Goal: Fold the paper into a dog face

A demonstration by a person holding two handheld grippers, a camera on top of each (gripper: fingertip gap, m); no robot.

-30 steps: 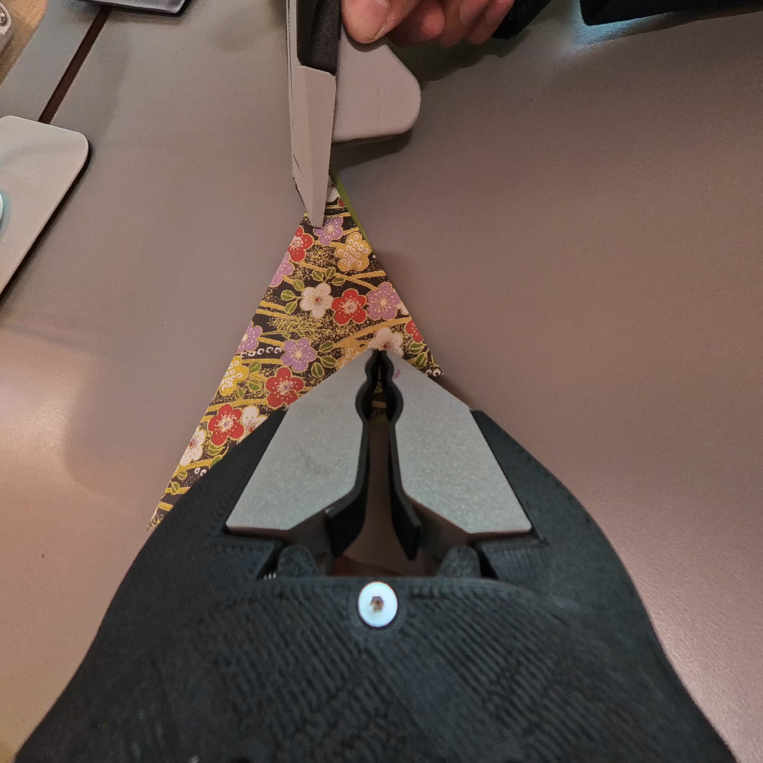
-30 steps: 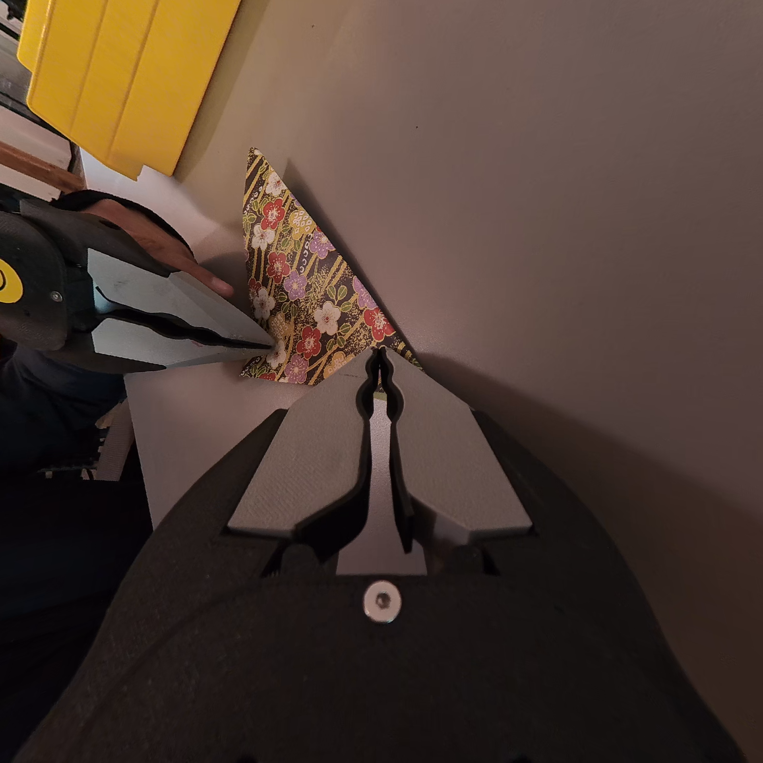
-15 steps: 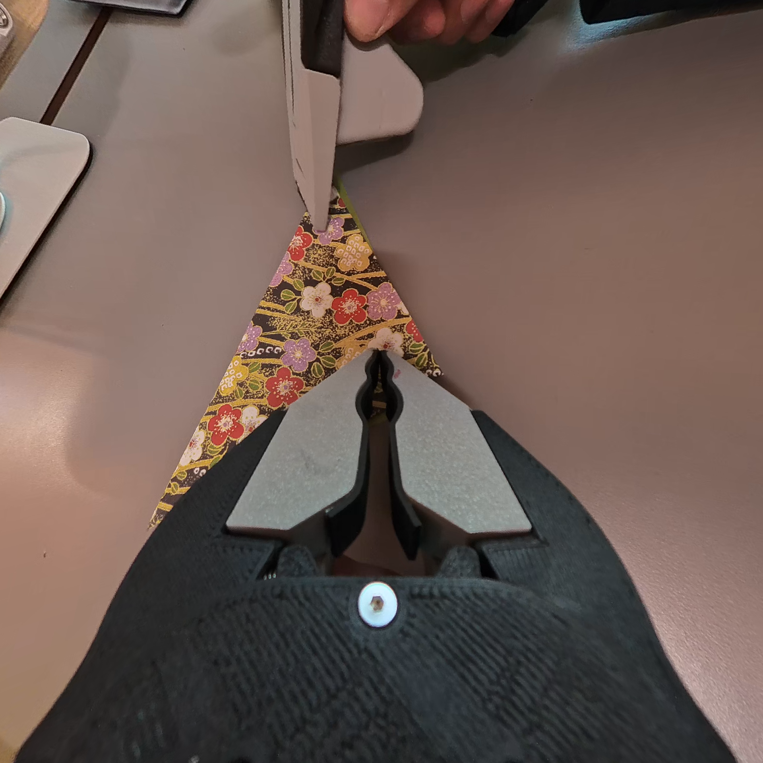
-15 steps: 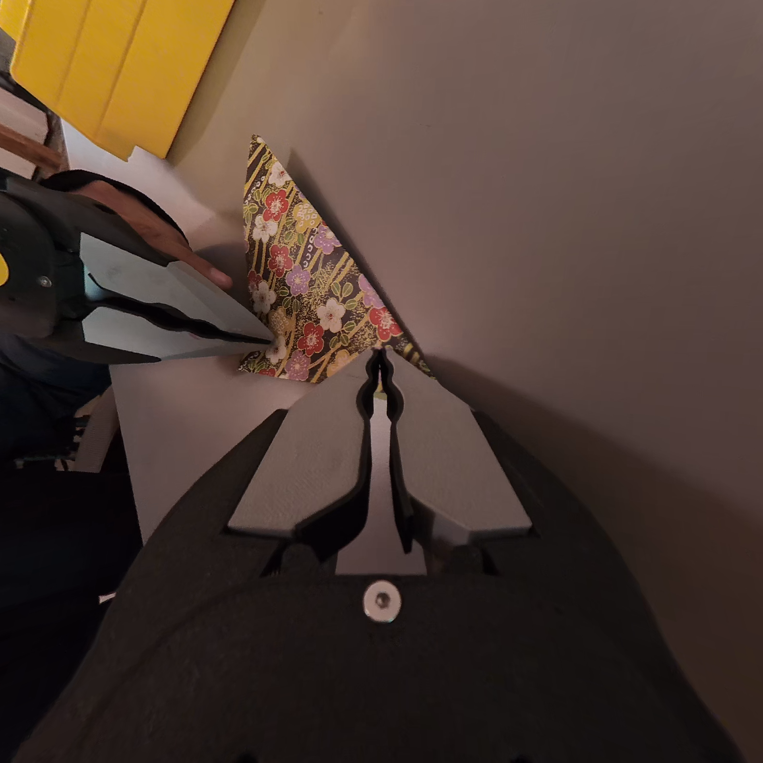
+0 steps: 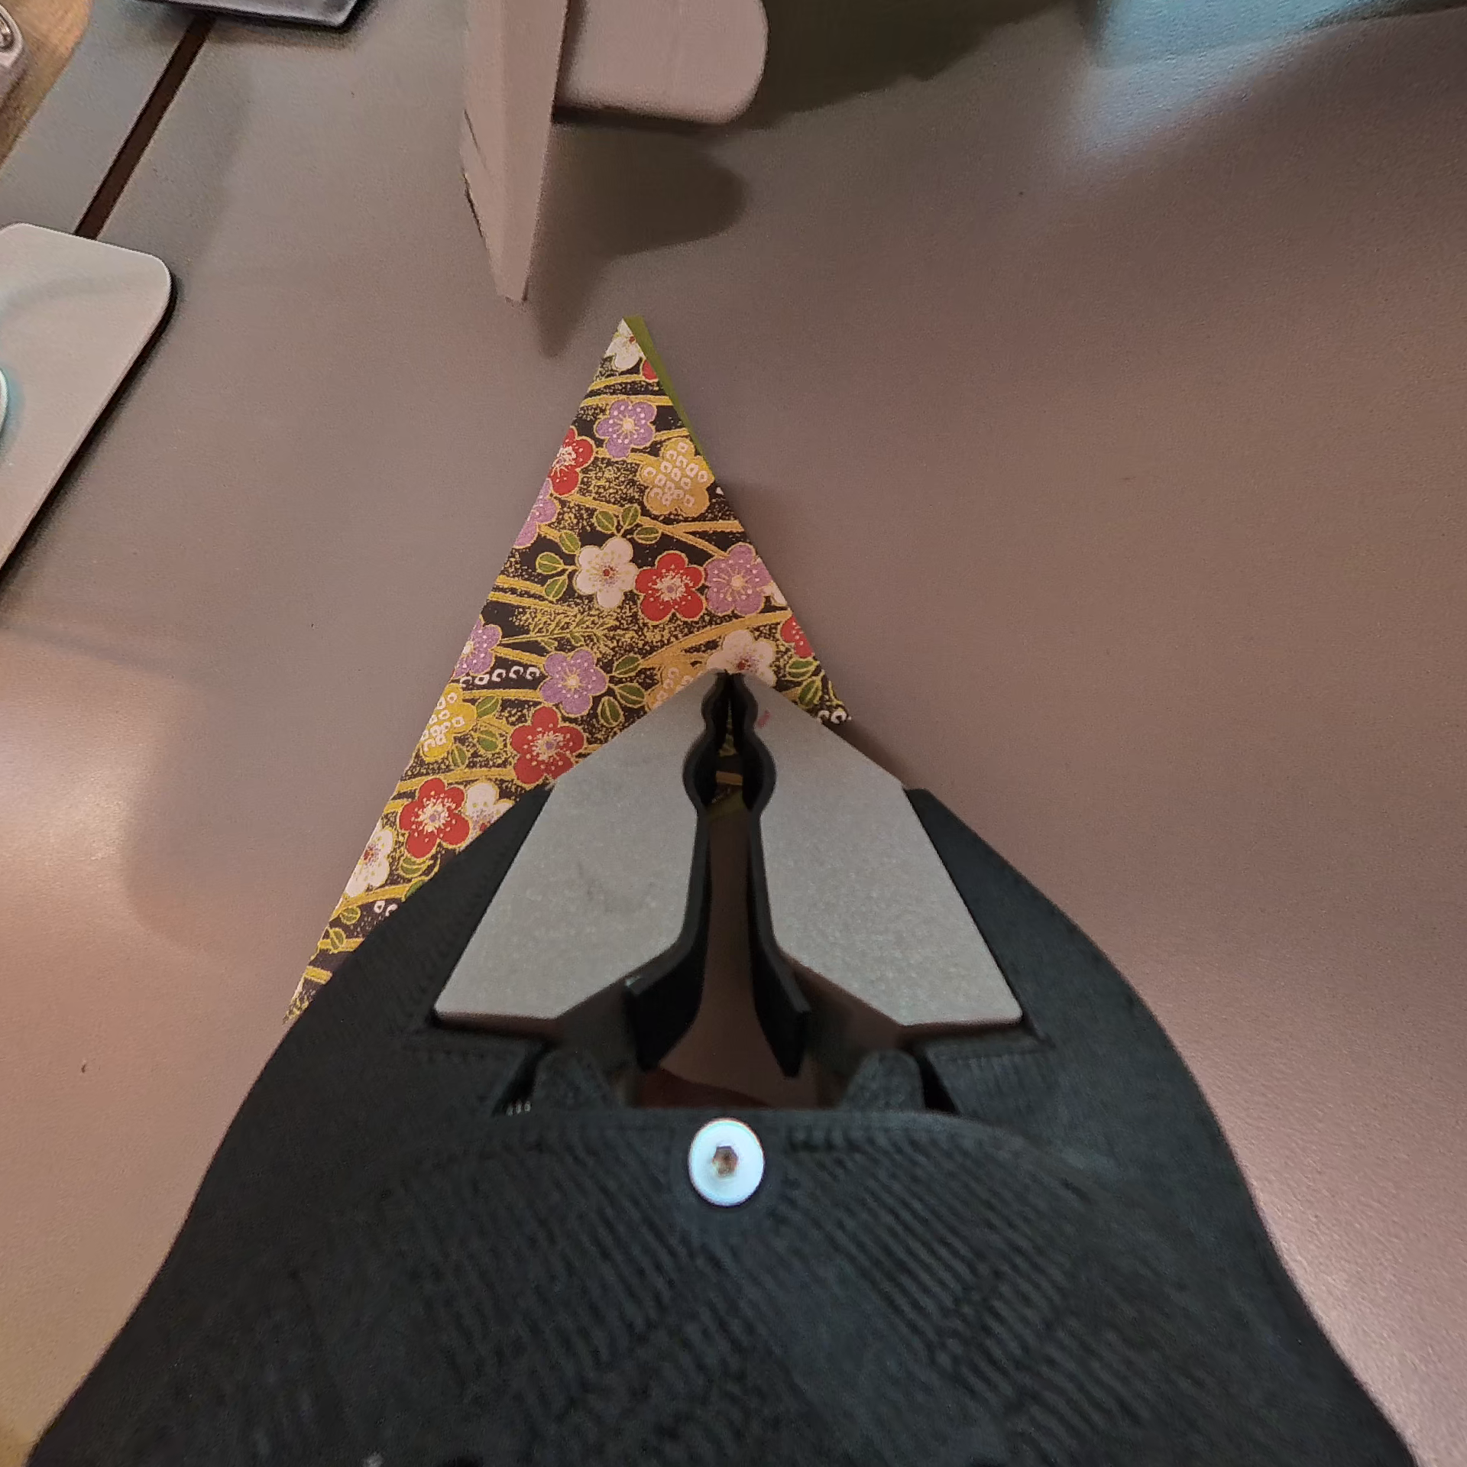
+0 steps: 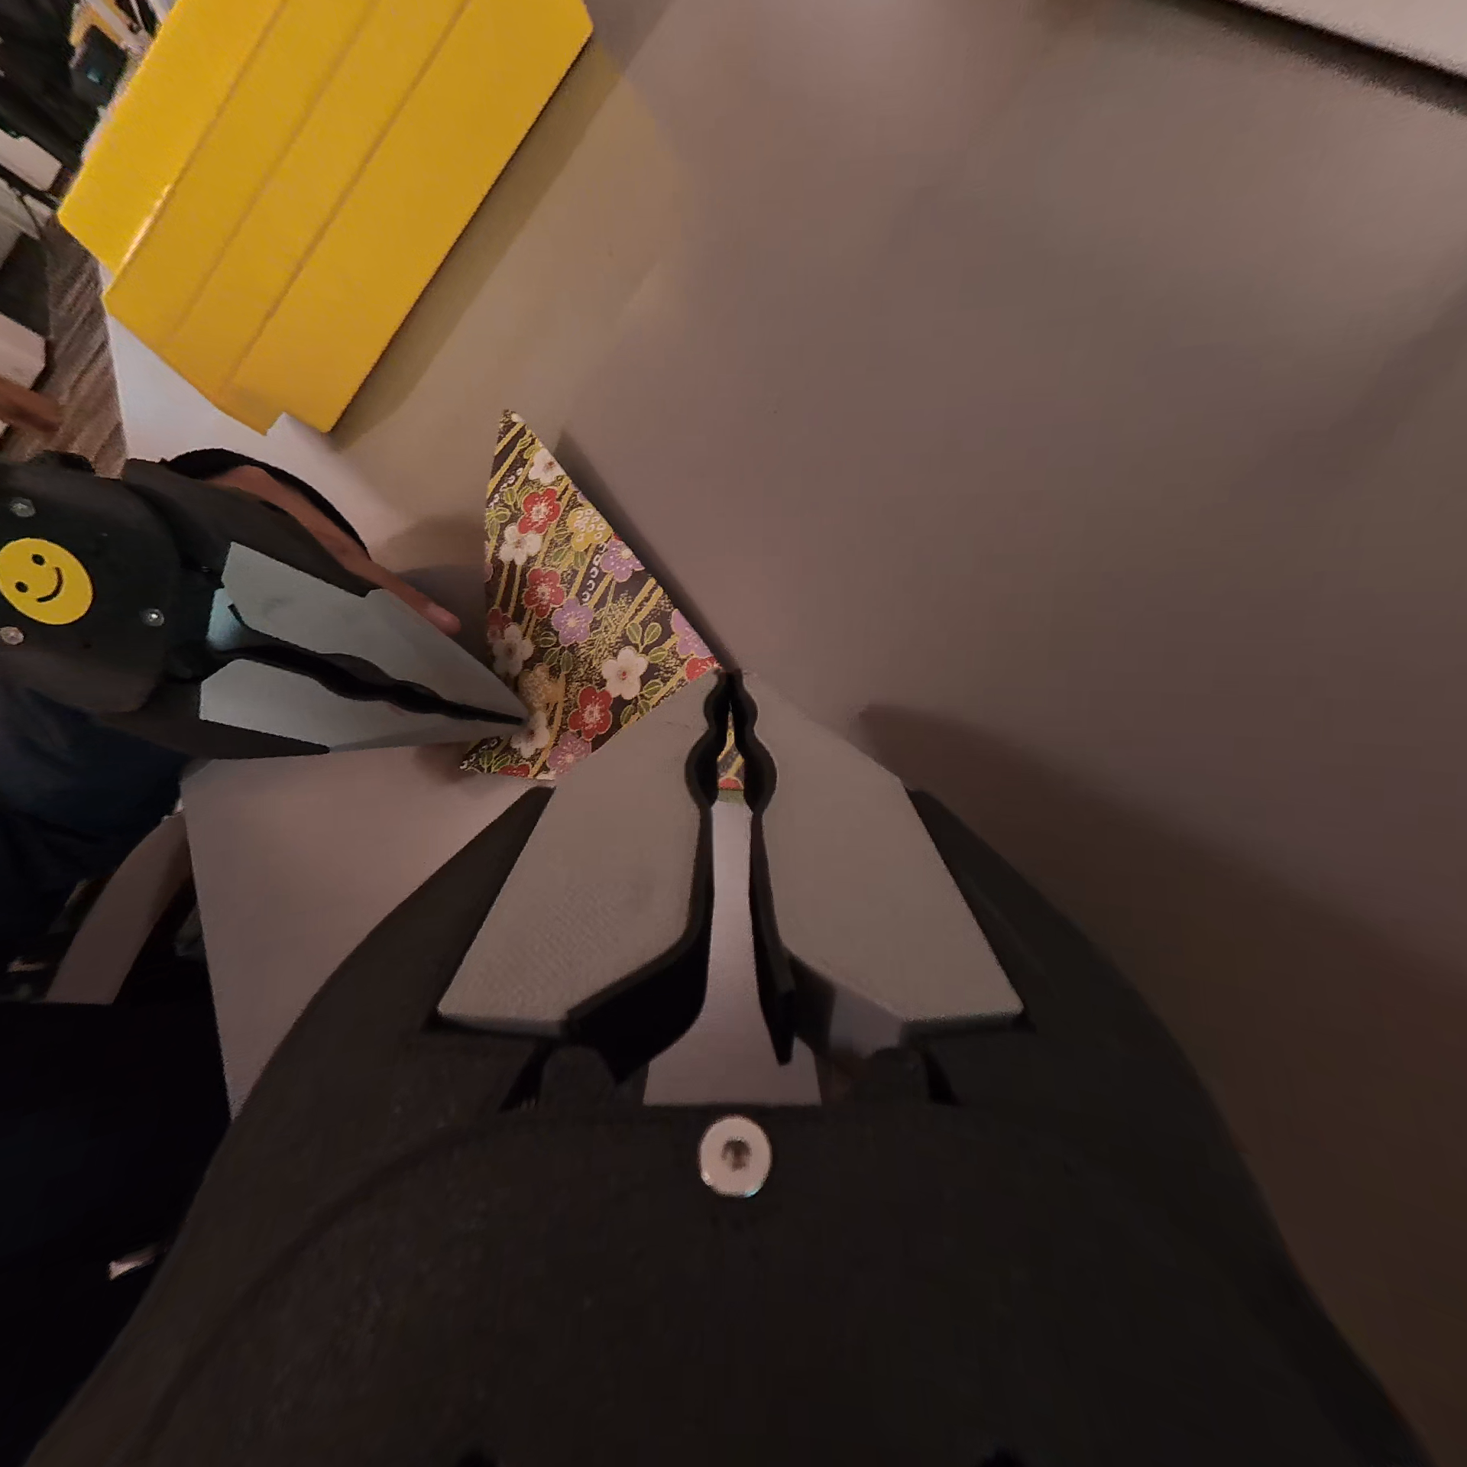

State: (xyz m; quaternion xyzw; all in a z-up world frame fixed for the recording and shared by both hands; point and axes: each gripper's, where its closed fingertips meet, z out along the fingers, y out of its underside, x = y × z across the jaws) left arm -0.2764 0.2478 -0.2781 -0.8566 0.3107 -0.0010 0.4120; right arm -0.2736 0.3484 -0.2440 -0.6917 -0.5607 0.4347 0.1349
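The paper is folded into a flat triangle with a dark floral print and lies on the grey table. My left gripper is shut, and its tips rest on the paper near the right corner. In the right wrist view it comes in from the left onto the paper. My right gripper is shut and empty, beside a corner of the paper. In the left wrist view it hangs blurred, just off the far tip and apart from it.
A yellow box stands beyond the paper at the far left of the right wrist view. A pale rounded pad lies at the left edge of the left wrist view, another at the top. A hand holds the left gripper. There is about 11 cm between the tips of the two grippers.
My right gripper has come off the paper's far tip, up and back, and shows blurred. The paper's tip is uncovered. My left gripper and the paper have stayed put.
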